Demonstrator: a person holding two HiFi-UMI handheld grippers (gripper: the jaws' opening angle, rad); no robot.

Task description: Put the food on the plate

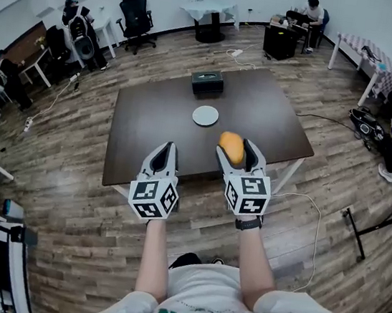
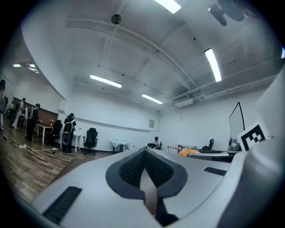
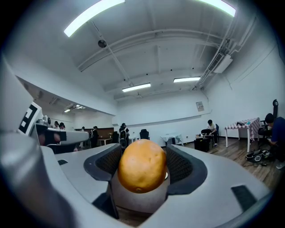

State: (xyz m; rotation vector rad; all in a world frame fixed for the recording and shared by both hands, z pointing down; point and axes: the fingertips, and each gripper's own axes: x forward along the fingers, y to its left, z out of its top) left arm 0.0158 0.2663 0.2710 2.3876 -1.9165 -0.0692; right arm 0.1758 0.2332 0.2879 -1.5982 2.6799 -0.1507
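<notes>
A round orange-brown piece of food [image 1: 231, 148] sits between the jaws of my right gripper [image 1: 235, 145], which is shut on it and held level above the near part of the dark brown table [image 1: 142, 130]. The right gripper view shows the food [image 3: 141, 165] filling the gap between the pads. A small white plate [image 1: 205, 115] lies empty at the table's middle, just beyond and left of the food. My left gripper [image 1: 165, 148] hovers level over the table's front edge, shut with nothing in it; its pads [image 2: 133, 167] meet at the tip.
A black box [image 1: 207, 83] stands at the table's far side behind the plate. Around the table is wood floor with a white cable [image 1: 305, 204] at the right, office chairs [image 1: 136, 14] and people seated at desks along the walls.
</notes>
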